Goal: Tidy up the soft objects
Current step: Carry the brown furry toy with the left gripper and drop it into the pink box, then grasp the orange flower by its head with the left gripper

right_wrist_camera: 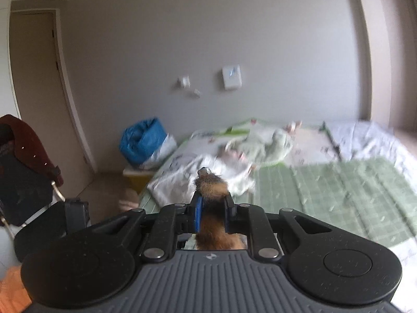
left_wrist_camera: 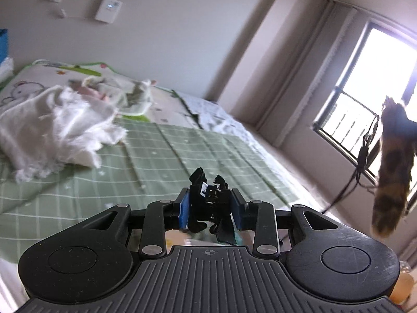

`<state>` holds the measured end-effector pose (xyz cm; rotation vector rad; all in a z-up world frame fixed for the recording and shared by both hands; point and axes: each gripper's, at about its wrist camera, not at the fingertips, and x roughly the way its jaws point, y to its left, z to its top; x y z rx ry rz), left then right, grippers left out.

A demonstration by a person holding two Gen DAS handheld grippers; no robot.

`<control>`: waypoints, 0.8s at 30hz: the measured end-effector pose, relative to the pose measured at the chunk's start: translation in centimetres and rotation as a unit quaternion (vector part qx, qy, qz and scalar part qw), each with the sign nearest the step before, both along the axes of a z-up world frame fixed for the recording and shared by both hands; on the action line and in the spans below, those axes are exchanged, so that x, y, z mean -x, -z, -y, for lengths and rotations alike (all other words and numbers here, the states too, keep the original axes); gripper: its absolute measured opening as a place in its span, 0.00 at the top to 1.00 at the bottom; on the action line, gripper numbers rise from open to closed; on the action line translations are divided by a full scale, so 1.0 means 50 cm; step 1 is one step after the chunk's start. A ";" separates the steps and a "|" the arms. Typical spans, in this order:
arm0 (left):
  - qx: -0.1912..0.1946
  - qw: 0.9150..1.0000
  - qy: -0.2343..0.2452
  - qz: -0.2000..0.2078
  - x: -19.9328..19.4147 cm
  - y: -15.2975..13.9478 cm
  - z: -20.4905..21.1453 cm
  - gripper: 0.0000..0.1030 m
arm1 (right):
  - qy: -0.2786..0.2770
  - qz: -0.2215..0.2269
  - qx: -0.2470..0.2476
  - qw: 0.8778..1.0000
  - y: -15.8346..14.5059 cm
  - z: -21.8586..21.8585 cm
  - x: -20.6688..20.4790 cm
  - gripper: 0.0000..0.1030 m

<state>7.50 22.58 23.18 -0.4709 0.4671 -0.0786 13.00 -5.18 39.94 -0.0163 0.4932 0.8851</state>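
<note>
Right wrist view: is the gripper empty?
No: the right gripper is closed on a brown furry tail-like object, which sticks out past its fingertips and hangs below them.

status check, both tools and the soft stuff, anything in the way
Left tool shut on black clip. Right tool shut on furry brown tail, lifted above bed. White fringed cloth loose on bed. Nothing blocking.

Plain grey wall straight ahead with a white box mounted on it. Bed below and ahead, green checked cover. Bright window off to the right, really blown out. Door far left, blue bag by the bed's left corner.
</note>
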 end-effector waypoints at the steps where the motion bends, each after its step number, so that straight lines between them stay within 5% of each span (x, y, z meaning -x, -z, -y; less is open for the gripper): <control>1: -0.004 1.000 0.007 0.002 -0.006 -0.012 0.013 0.65 | 0.005 0.010 -0.002 1.000 -0.013 0.013 0.000 0.85; 9: -0.035 0.995 0.077 0.044 -0.051 -0.118 0.141 0.64 | 0.067 0.041 -0.041 0.996 -0.065 0.137 -0.052 0.85; 14: -0.022 0.988 0.142 0.053 -0.121 -0.122 0.257 0.64 | 0.101 0.049 -0.063 0.992 -0.064 0.217 -0.096 0.85; 18: 0.042 0.981 0.188 -0.003 -0.241 -0.019 0.332 0.62 | 0.136 0.033 -0.049 0.989 -0.006 0.258 -0.148 0.76; 20: 0.044 0.977 0.192 -0.086 -0.313 0.075 0.368 0.62 | 0.164 0.015 -0.017 0.986 0.052 0.269 -0.190 0.27; 24: -0.003 0.977 0.172 -0.129 -0.352 0.224 0.405 0.63 | 0.204 -0.017 0.037 0.978 0.174 0.307 -0.241 0.21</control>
